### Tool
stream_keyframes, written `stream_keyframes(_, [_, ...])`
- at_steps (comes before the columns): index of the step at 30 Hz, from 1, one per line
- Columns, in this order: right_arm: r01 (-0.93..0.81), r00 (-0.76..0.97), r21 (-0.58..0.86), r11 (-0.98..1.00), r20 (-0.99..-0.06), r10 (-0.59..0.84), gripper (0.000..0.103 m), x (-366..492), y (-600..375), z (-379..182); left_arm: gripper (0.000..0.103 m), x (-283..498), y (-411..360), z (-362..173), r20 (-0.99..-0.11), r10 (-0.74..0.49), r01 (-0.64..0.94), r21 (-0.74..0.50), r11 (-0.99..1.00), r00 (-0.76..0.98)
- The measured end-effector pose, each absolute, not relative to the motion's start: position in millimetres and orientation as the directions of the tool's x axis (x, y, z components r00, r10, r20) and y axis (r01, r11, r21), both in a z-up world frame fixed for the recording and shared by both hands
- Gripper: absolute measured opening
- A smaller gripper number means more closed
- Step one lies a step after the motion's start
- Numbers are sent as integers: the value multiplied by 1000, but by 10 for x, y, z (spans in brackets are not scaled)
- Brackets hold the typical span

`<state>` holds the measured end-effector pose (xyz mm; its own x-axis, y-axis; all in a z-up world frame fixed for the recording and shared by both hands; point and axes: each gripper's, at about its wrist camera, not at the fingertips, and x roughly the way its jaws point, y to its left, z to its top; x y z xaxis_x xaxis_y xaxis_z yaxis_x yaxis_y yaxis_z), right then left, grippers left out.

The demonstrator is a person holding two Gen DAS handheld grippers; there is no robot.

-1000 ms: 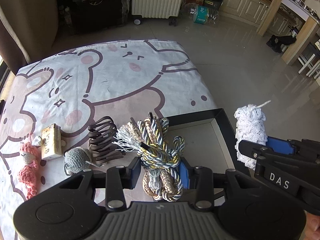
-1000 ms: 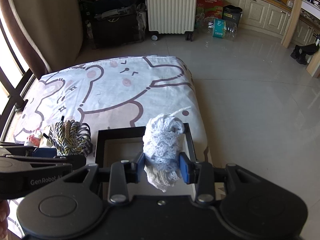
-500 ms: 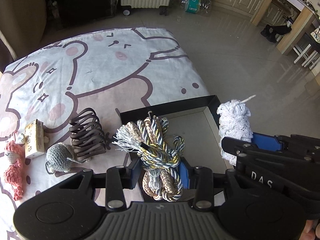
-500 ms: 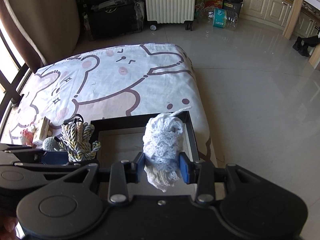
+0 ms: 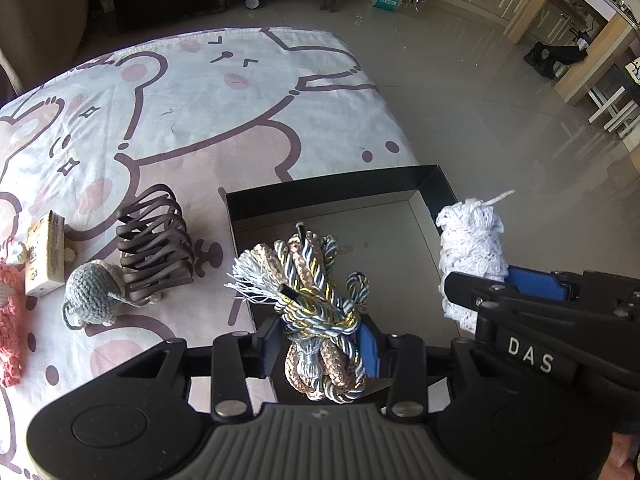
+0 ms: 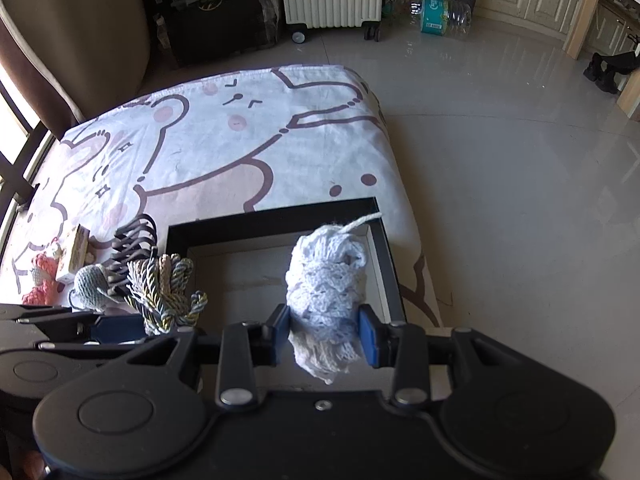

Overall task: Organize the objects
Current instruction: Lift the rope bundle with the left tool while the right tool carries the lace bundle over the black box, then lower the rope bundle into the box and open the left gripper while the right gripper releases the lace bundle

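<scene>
- Writing seen: white letters "DAS" on the side of the right gripper [image 5: 536, 292] in the left wrist view. A red carton by the far wall, top of the right wrist view, had print too small to read here. Small tan box [image 5: 45, 258] on the bed carried print, not legible.
- Left gripper [image 5: 320, 350]: fingers [image 5: 369, 346] closed on a braided cord bundle [image 5: 320, 308], blue, gold & tan strands w/ a frayed tassel end. Bundle was held over the near-left part of a black tray [image 5: 332, 196].
- Right gripper: fingers [image 6: 367, 340] clamped on a white crochet yarn bundle [image 6: 326, 288], one loose strand sticking up. It was held over the tray's right side.
- Tray, shallow w/ pale floor, sat on a bed sheet [image 5: 208, 120] printed w/ cartoon bears, near the bed's right edge.
- Left of the tray on the sheet: dark brown coiled holder [image 5: 154, 244], grey crochet toy [image 5: 94, 294] just beside it, the tan box, & a pink crochet toy [image 5: 10, 320] at the far left edge.
- Vs. a sec ago: both grippers had come lower & closer to the tray; tray & sheet items looked bigger & sat higher in view. Grips unchanged, both bundles in the same hold. Items on the sheet had not moved.
</scene>
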<state>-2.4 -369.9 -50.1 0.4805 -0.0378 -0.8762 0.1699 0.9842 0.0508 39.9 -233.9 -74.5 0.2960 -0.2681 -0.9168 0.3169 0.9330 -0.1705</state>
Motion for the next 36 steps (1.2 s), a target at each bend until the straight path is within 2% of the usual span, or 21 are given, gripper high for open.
stream_keyframes(6, [183, 446, 34, 982, -893, -52, 37, -29, -3744, -631, 42, 429, -2380, -843, -920, -266, 332, -164, 929, 289])
stream_keyframes(25, [138, 388, 8, 990, -920, -47, 37, 64, -3606, -833, 42, 531, -2199, -1060, -924, -342, 288, -285, 914, 171])
stream_keyframes(36, [141, 346, 2, 990, -937, -48, 37, 62, -3625, -960, 44, 492, -2295, -1026, -947, -282, 360, -214, 908, 150])
